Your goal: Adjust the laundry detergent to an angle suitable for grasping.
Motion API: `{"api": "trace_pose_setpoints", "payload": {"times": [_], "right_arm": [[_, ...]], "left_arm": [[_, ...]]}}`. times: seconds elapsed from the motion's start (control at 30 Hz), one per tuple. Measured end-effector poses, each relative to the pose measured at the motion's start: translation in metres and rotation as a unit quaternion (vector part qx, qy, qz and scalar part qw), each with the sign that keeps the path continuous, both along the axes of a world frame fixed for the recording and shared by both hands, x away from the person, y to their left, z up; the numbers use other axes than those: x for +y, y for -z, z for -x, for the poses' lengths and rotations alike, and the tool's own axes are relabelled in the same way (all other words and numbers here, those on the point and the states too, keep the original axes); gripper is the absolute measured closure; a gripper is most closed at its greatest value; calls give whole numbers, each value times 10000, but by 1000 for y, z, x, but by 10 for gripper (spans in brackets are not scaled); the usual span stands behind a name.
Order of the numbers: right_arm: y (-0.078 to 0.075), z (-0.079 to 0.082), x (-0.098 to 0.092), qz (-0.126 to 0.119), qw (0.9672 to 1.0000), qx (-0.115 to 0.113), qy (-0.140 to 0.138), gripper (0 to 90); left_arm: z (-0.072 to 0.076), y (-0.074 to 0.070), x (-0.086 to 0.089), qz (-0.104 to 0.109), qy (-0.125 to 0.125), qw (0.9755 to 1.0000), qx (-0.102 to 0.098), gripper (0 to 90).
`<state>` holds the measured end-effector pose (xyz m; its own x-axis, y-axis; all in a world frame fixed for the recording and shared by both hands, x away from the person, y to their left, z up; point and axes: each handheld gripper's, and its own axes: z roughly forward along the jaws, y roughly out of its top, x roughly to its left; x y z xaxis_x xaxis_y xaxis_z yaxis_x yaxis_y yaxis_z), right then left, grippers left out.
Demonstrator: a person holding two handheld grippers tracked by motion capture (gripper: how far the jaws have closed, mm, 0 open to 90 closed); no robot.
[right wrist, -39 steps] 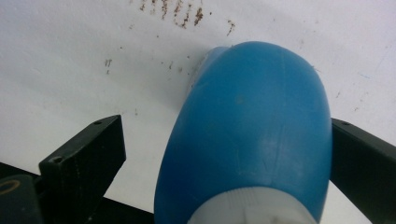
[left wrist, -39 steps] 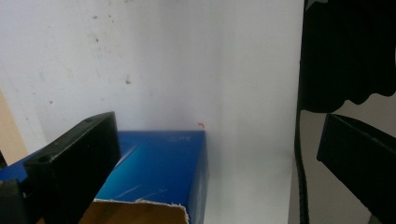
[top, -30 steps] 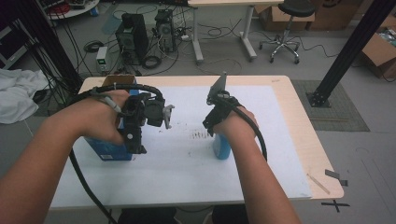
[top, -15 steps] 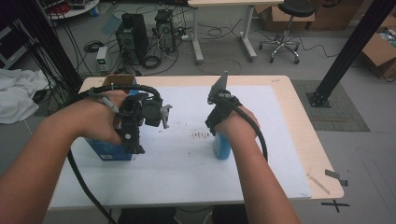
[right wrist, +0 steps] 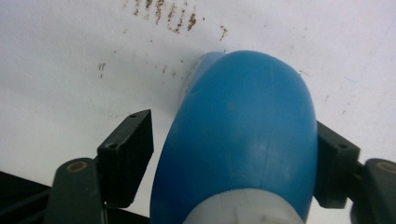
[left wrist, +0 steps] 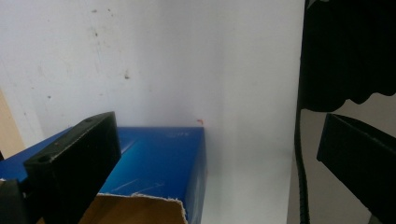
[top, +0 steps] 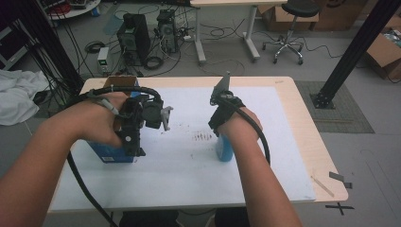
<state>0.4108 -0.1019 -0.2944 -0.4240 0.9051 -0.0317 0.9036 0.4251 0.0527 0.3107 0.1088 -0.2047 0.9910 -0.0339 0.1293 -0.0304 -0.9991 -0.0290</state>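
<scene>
No legible writing. Blue bottle [right wrist: 243, 140] mid-desk, nearer front edge, upright, white cap up. Right gripper [right wrist: 233, 154] jaws just closing, straddling bottle, left-hand gap remaining. Left gripper [left wrist: 224, 158] spread over blue box [left wrist: 159, 158].

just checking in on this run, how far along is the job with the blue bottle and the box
Early stage. Done: the right gripper is down around the blue bottle, which stands on the white table cover. In hand: its jaws have just been closing; one pad touches, the other shows a gap. The left gripper straddles one wall of the open blue box, jaws wide. Left: finish the grip and lift; where the bottle goes isn't shown.
</scene>
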Motion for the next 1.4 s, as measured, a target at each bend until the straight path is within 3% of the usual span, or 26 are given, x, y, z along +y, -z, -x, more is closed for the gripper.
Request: {"api": "trace_pose_setpoints", "payload": {"times": [0.43,0.73,1.07,1.4], "right_arm": [[2,-1,1,145,9998,-86,57,337],[2,-1,-4,-12,9998,-134,155,360],[-1,-2,-11,-85,9999,-126,-52,369],[-20,-4,-24,-251,9985,-130,-461,372]], "left_arm": [[0,2,3,14,-42,10000,5,1],[1,3,5,-21,-62,10000,24,1],[2,0,3,-42,-57,10000,-16,2],[1,-1,-4,-94,-47,9999,22,1]]}}
